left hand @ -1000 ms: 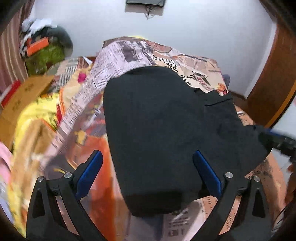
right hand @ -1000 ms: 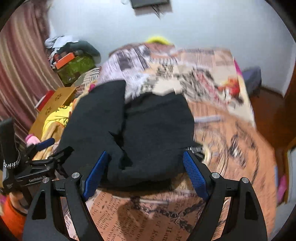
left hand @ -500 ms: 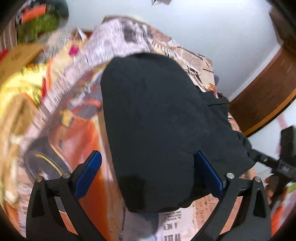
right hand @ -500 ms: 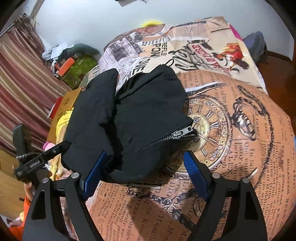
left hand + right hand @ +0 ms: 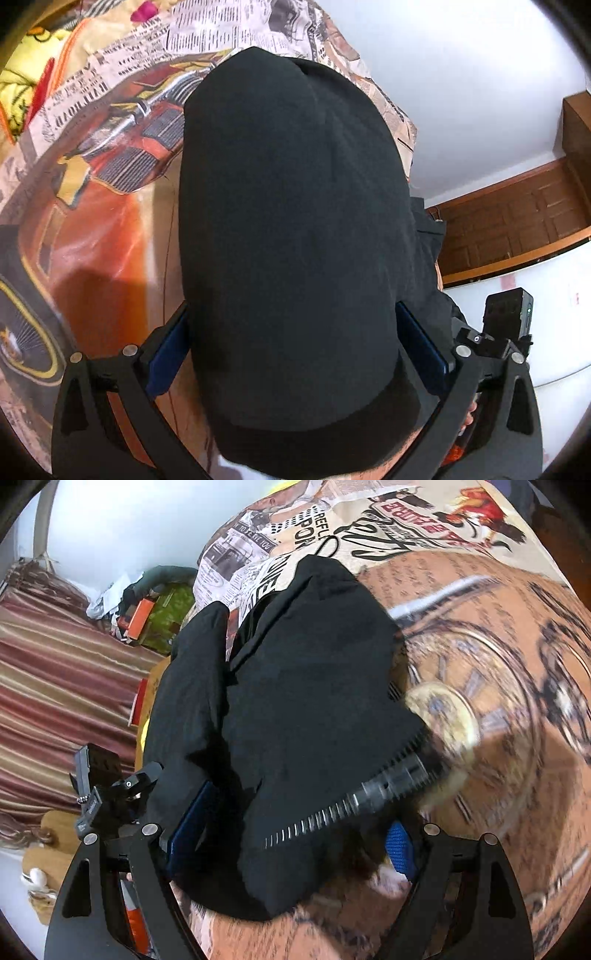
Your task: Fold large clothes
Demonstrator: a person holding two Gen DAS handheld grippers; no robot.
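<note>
My left claw point(image 5: 295, 354) stands wide, and the black jacket point(image 5: 295, 221) fills all the space between its two blue pads point(image 5: 168, 363). The cloth reaches both pads, but I cannot tell if they press on it or only stand beside it. My right claw point(image 5: 291, 845) is also spread wide, with a thick fold of the same jacket point(image 5: 295, 686) between its pads point(image 5: 399, 843); the right pad shows free of the cloth, so I read this claw as released.

In the left wrist view the jacket covers the centre of the frame from top to bottom. It lies on a bedspread point(image 5: 92, 221) printed with newspaper text and an orange car. In the right wrist view the jacket lies in the centre and left. Its zipper point(image 5: 343, 805) runs in a diagonal line across the lower middle. A striped curtain point(image 5: 55, 672) is at the left edge.
</note>
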